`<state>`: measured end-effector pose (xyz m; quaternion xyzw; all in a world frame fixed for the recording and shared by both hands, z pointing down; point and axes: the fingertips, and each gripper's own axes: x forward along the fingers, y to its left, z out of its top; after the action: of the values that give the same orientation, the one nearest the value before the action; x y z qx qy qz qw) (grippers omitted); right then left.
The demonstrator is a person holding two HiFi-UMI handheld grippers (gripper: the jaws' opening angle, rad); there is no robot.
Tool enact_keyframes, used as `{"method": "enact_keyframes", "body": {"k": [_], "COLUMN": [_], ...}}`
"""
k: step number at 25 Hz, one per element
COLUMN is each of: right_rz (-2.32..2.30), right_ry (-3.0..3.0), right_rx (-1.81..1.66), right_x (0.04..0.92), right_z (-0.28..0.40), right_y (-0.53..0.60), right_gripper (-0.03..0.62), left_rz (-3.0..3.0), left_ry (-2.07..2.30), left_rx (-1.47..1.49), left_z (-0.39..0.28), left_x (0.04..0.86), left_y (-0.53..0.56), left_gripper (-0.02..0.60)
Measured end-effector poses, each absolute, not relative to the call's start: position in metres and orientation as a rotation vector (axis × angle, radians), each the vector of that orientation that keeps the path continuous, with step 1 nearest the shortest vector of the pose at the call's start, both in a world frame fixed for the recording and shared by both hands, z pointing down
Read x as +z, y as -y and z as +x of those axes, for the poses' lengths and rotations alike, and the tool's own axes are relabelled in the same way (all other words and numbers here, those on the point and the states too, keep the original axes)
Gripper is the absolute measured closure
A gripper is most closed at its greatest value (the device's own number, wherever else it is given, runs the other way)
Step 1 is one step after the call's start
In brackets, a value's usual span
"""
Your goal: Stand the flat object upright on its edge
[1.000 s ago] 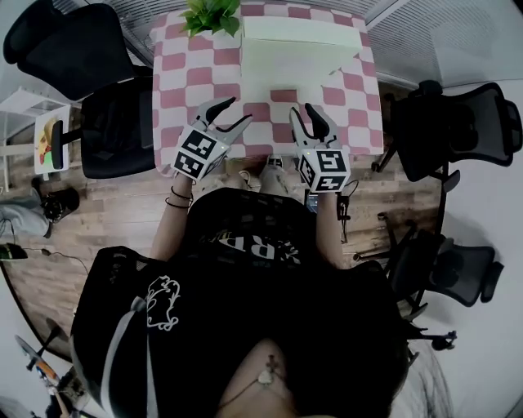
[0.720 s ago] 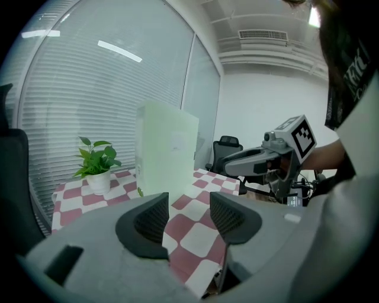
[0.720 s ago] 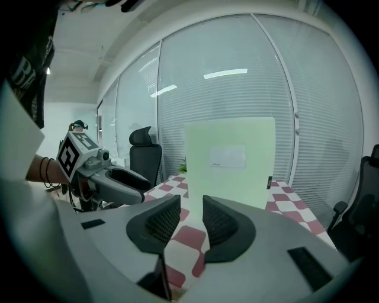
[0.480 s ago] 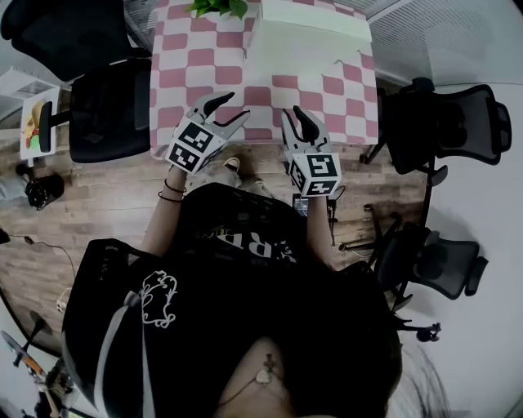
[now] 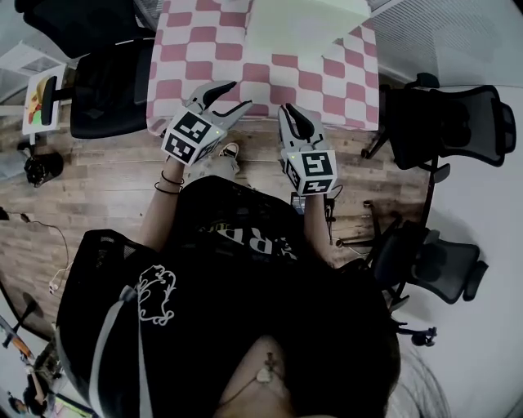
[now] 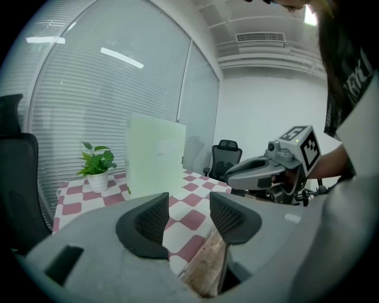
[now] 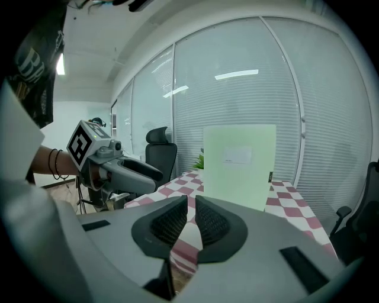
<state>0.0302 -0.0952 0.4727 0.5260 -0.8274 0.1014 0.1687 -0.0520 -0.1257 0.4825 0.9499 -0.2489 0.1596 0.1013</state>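
The flat object (image 5: pixel 304 23), a pale green board with a small white label, stands upright on its edge on the pink-and-white checked table (image 5: pixel 204 57). It also shows in the left gripper view (image 6: pixel 155 157) and the right gripper view (image 7: pixel 240 163). Both grippers hover at the table's near edge, well short of the board. My left gripper (image 5: pixel 225 94) (image 6: pixel 188 207) is open and empty. My right gripper (image 5: pixel 296 118) (image 7: pixel 191 204) has just been closing; its pads stand almost together with nothing between them.
A potted plant (image 6: pixel 96 165) stands on the table left of the board. Black office chairs flank the table at the left (image 5: pixel 106 90) and right (image 5: pixel 449 122), with another (image 5: pixel 433 265) nearer the person. Wooden floor lies under the grippers.
Both grippers have drawn back from the table toward the person, from over the cloth to its near edge. The right jaws have closed. The board stays standing.
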Motion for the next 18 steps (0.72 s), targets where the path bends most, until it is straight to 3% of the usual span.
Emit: {"method": "enact_keyframes", "body": {"k": [6, 12, 18], "right_rz": [1.487, 1.42, 1.331], "right_ry": [2.408, 2.473, 2.545], "right_rx": [0.272, 0.273, 0.277], "right_x": [0.464, 0.467, 0.47], "right_z": [0.051, 0.055, 0.046], "right_y": [0.034, -0.029, -0.09], "right_gripper": [0.557, 0.559, 0.559], "left_rz": [2.818, 2.797, 2.759], "left_ry": [0.731, 0.796, 0.87], "left_rx": [0.452, 0.427, 0.41], "left_z": [-0.018, -0.005, -0.006], "left_x": [0.476, 0.475, 0.48], "left_y": [0.056, -0.013, -0.081], "left_gripper": [0.376, 0.462, 0.482]}}
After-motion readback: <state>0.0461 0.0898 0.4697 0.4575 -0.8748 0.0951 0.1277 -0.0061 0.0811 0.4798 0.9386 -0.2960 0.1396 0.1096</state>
